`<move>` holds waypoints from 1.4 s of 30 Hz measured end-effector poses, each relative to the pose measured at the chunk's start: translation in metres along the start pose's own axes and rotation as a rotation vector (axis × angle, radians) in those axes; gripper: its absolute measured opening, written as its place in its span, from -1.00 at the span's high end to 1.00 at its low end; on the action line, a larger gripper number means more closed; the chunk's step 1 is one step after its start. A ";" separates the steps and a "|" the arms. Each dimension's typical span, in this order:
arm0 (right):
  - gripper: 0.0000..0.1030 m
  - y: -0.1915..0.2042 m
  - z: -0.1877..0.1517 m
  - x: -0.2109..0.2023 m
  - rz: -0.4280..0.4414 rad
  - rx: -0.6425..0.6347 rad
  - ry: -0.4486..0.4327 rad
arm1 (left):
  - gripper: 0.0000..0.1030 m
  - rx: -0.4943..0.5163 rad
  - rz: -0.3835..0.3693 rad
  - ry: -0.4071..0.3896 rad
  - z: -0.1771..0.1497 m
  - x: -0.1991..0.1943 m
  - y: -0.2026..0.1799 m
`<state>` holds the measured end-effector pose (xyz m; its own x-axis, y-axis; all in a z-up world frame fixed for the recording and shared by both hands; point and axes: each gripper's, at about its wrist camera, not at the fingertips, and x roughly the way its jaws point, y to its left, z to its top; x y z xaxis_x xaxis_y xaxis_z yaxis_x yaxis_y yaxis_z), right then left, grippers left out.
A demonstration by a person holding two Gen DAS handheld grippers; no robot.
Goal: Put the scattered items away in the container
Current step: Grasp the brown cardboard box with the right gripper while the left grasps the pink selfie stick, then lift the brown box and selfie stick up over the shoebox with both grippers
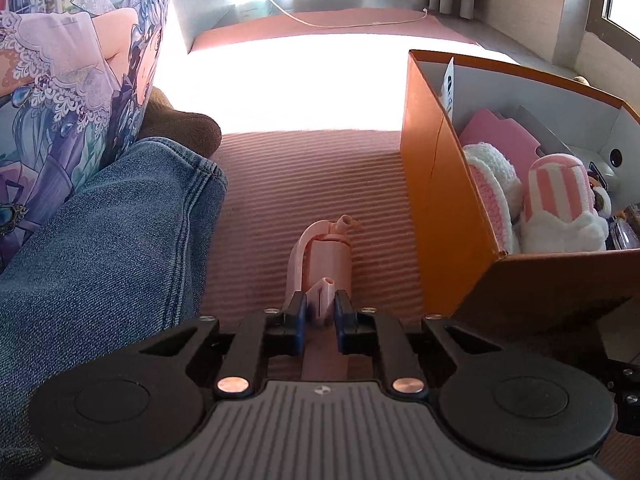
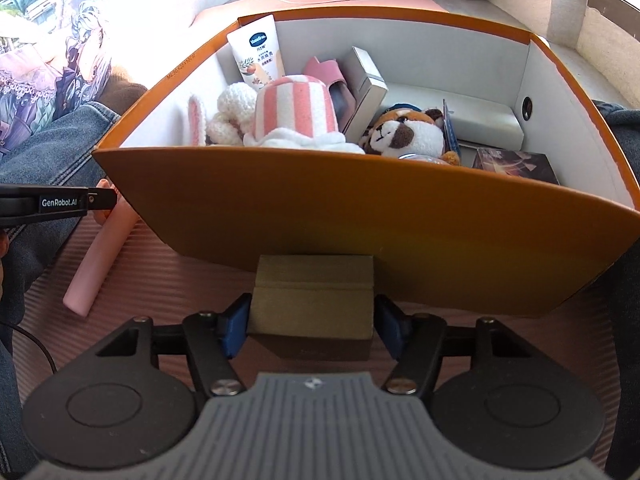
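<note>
An orange cardboard box [image 2: 360, 216] stands on the pink ribbed mat; it also shows at the right of the left wrist view [image 1: 440, 200]. It holds a striped plush [image 2: 296, 112], a raccoon plush [image 2: 404, 132], a lotion tube [image 2: 258, 54] and small boxes. My left gripper [image 1: 321, 310] is shut on the strap of a pink bottle [image 1: 330, 262] lying on the mat left of the box; the bottle also shows in the right wrist view [image 2: 100, 256]. My right gripper [image 2: 312, 320] is shut on a small brown box [image 2: 314, 300], just in front of the orange box's near wall.
A person's jeans-clad leg [image 1: 100, 240] and brown sock [image 1: 184, 128] lie left of the bottle. A printed cushion [image 1: 68, 80] stands at far left. A white cable [image 1: 340, 24] crosses the far mat. Bright sunlight washes out the mat's middle.
</note>
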<state>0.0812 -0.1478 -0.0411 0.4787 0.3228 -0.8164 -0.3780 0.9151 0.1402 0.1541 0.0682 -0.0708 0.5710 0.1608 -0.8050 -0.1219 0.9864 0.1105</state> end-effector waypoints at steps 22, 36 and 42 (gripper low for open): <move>-0.25 0.002 0.002 -0.034 0.010 -0.054 -0.048 | 0.86 -0.155 -0.049 -0.095 0.003 -0.044 0.026; -0.25 -0.039 0.043 -0.116 0.020 0.013 -0.244 | 0.86 -0.128 -0.159 -0.287 0.029 -0.126 0.026; -0.25 -0.065 0.079 -0.100 -0.031 0.015 -0.263 | 0.86 -0.066 -0.233 -0.336 0.052 -0.144 0.009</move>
<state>0.1202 -0.2201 0.0753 0.6805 0.3441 -0.6469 -0.3487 0.9286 0.1272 0.1127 0.0555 0.0766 0.8214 -0.0535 -0.5679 -0.0034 0.9951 -0.0986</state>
